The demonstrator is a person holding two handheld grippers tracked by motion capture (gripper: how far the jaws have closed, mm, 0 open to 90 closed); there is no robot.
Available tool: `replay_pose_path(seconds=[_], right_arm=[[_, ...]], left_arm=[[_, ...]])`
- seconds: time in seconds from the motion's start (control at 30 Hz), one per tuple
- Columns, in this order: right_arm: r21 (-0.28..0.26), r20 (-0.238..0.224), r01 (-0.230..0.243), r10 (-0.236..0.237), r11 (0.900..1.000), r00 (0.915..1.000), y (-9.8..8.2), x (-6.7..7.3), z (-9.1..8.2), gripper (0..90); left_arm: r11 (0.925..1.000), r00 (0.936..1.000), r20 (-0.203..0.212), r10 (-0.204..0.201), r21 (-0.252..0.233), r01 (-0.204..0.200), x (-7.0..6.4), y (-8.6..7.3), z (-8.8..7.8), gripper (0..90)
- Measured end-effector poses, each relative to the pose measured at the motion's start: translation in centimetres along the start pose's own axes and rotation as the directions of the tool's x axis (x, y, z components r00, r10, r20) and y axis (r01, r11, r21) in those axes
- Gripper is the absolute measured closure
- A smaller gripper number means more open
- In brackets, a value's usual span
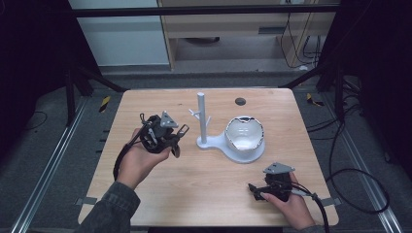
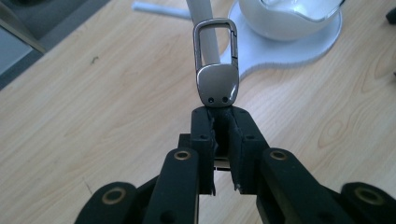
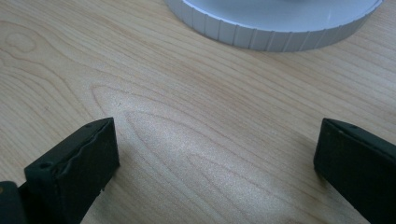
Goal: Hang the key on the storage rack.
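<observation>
Left hand-held gripper: jaws closed on solid end of silver metal carabiner keyring, loop presented toward white pegged stand, presumably for hanging; right hand-held gripper: agape, empty, resting low on light wooden worktop.

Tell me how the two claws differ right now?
The left claw is shut on a metal keyring clip, while the right claw is wide open and holds nothing. The left claw is lifted near the white stand; the right claw sits low over the wooden table. Both have black jaws.
</observation>
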State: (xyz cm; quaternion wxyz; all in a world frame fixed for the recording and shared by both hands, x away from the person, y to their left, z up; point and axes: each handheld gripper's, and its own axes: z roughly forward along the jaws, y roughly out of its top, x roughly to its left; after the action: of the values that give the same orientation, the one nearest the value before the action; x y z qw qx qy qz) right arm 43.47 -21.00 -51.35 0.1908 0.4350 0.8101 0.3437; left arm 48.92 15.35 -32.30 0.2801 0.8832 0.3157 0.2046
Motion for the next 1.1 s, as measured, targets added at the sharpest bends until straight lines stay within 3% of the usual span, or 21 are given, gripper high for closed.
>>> replay_pose_path(seconds=[0.33,0.8,1.1], right_arm=[[0.0,0.0,0.0,0.0,1.0,1.0,0.0,0.0,0.0,0.4],[0.0,0.0,-0.002,0.002,1.0,1.0,0.0,0.0,0.0,0.4],[0.0,0.0,0.0,0.0,1.0,1.0,0.0,0.0,0.0,0.4]], left_arm=[[0.9986,0.9995,-0.028,-0.011,-0.051,0.009,0.1,1.7,-0.8,80.8],[0.9981,0.9995,-0.032,-0.007,-0.061,0.005,0.1,2.9,-0.5,80.7],[0.9973,0.9994,-0.023,-0.028,-0.069,0.026,0.4,3.3,0.4,80.7]])
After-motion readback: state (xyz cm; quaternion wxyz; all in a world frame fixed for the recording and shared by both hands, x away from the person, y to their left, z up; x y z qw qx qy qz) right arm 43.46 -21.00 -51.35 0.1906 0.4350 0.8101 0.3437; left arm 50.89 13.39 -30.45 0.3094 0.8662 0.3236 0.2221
